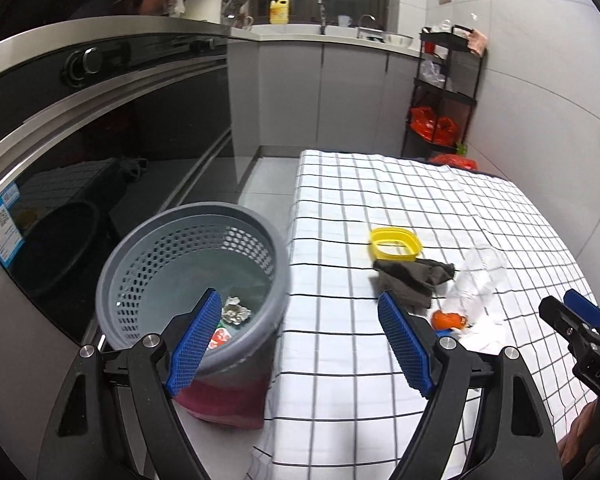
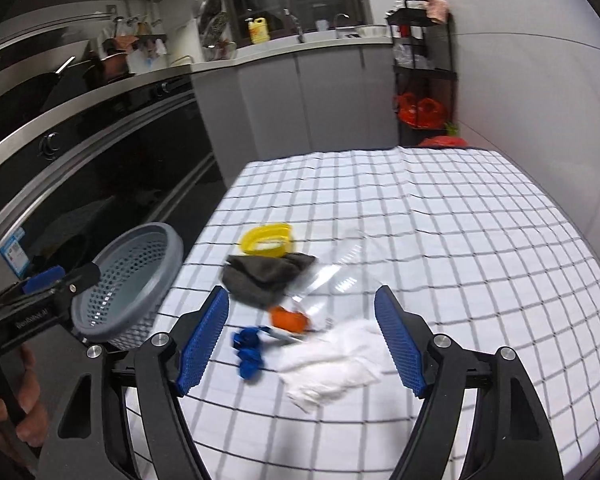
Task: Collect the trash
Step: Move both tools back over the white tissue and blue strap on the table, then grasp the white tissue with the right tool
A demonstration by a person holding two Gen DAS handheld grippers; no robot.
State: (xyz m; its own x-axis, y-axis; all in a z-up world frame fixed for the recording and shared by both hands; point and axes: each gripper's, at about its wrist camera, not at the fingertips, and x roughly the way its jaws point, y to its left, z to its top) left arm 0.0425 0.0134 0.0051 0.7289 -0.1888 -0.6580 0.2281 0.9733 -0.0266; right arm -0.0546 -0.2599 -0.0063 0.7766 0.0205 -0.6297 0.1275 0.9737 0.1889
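A crumpled wrapper (image 1: 236,310) is seen inside the grey basket (image 1: 140,240). Left on the checked counter (image 2: 420,208): tissue (image 2: 332,368), clear bottle (image 2: 340,276), dark cloth (image 2: 264,276). Both the left gripper (image 1: 300,344) and the right gripper (image 2: 300,340) are held wide, empty.

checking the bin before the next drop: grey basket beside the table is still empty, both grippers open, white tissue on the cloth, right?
Not empty. The left wrist view shows crumpled trash already in the grey basket. The left gripper and right gripper are open, and the white tissue lies on the checked cloth.
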